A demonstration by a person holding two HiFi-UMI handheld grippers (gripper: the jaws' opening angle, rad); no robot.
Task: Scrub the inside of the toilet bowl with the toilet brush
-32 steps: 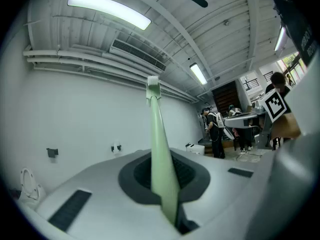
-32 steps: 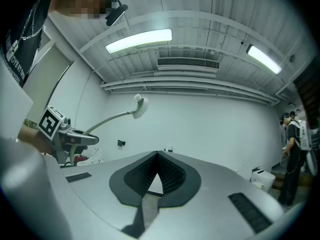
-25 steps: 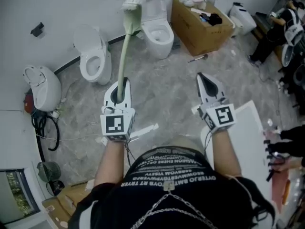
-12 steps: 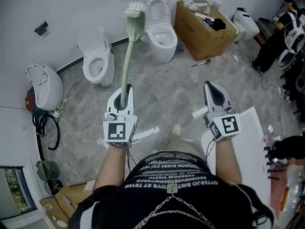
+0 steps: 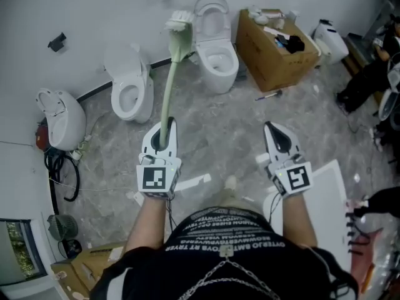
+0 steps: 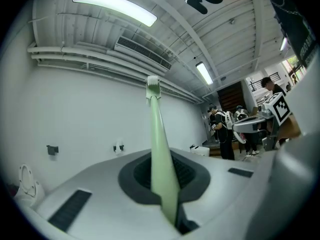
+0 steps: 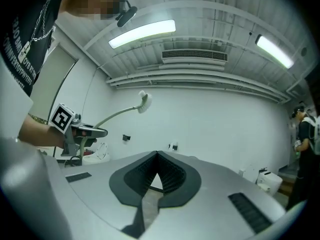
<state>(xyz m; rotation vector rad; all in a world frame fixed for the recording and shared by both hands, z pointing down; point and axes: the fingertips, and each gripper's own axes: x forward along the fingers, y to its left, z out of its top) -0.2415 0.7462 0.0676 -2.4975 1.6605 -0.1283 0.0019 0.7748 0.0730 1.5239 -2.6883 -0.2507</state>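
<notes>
Floor: we look down on a grey marbled floor (image 5: 212, 124) that meets a white wall (image 5: 94, 11) at the top of the head view.
Board: a white flat board (image 5: 325, 199) lies on the floor at our right, just beside the right forearm.
Box: an open cardboard box (image 5: 265, 58) stands by the wall, right of the toilets, with loose items inside that we cannot identify.
Toilets: we count three along the wall. An open toilet (image 5: 219, 61) with its lid up stands just left of the box, a second toilet (image 5: 129, 86) is further left, and a third white one (image 5: 59, 114) sits at the far left.
Toilet brush: the pale green toilet brush (image 5: 167, 92) is in the air, and its handle (image 6: 161, 154) rises up and away from the left gripper. From the head view its white bristle end (image 5: 179, 20) shows between the two nearer toilets, in neither bowl. From the right gripper view we see the brush (image 7: 120, 112) curving upward against the wall.
Left gripper: the left gripper (image 5: 164, 125) has its jaws clamped on the lower end of the brush handle.
Right gripper: the right gripper (image 5: 275, 129) hangs over the floor, well apart from the brush. Its jaws (image 7: 157, 156) meet at the tips with nothing between them.
</notes>
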